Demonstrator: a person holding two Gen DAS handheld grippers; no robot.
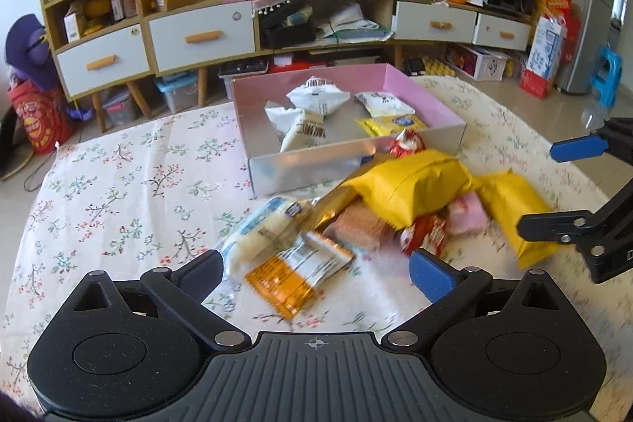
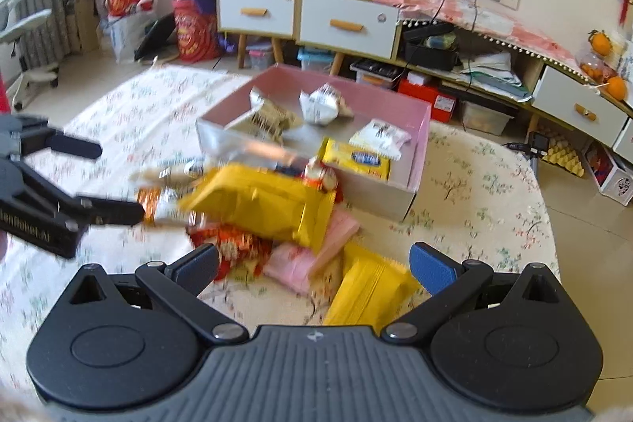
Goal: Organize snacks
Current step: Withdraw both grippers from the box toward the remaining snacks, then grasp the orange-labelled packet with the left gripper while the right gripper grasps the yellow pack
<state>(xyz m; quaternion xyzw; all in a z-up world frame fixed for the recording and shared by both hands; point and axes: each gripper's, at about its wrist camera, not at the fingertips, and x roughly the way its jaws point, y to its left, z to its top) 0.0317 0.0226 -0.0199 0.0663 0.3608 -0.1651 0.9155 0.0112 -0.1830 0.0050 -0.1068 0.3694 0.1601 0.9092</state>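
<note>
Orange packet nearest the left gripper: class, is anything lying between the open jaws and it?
Nothing visible does. The left gripper is open, and the orange packet lies on the floral tablecloth directly ahead.

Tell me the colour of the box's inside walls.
Pink on the box inner walls, with silvery outer sides; clearest in the left wrist view.
</note>
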